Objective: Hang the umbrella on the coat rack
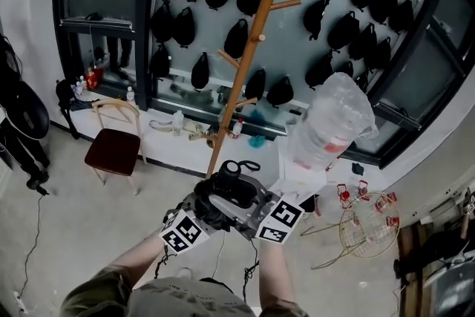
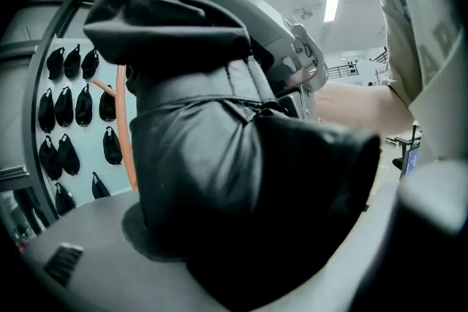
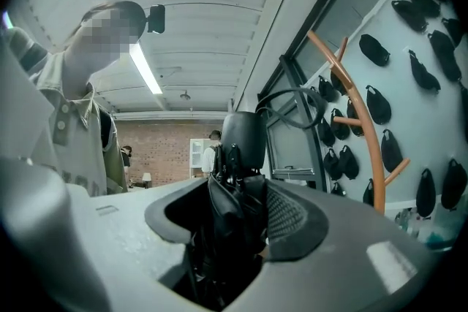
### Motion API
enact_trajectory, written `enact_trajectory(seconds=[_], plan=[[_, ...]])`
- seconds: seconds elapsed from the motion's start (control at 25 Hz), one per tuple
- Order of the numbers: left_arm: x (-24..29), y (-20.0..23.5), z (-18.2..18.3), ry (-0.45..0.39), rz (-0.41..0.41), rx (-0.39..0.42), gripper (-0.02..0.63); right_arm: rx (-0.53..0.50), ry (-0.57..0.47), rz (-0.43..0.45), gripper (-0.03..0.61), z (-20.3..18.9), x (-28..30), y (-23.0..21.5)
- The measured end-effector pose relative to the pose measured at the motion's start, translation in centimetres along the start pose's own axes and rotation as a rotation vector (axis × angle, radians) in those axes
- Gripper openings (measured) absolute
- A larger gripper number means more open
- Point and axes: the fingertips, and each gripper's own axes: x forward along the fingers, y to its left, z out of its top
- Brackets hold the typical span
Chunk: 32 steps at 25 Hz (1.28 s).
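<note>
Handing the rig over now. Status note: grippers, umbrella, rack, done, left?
Left gripper: shut on the folded umbrella, on its fabric.
Right gripper: shut on the umbrella below its handle; strap loop free above.
Coat rack: upright ahead, visible pegs bare, not touched.
Done: umbrella held in both grippers.
Left: carry it to the rack, hook the strap on a peg, release.
</note>
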Motion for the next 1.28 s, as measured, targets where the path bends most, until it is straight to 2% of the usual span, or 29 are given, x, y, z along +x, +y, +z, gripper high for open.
enact_trajectory(seconds=[0.36,0.6,0.8,0.96,1.2,1.28], plan=[[1.2,3.2,2.4,-0.026,-0.016,-0.007,0.371,-0.006,0.010,-0.053,0.202,2.5,1.6,-2.9],[2.5,6.3,3.3,-0.105,0.084,0.014,0.422,-0.036,-0.034,-0.058,0.199,4.8,1.1,-6.3],[3.4,8.9,2.7,-0.094,0.176,-0.055,0.425,-0.077,-0.047,-0.038,0.199,7.6,1.1,-9.4],[5.2,10.1,1.8,-0.059,0.225,-0.065,0.425,-0.076,-0.068,0.001,0.199,9.3,1.2,-11.5],[7.7,11.9,3.6,-0.077,0.276,-0.089,0.422,-0.072,-0.064,0.068,0.199,10.7,1.4,-14.4],[8.2,12.7,4.0,-0.068,0.294,-0.090,0.392,-0.067,-0.067,0.085,0.199,11.2,1.5,-15.3]])
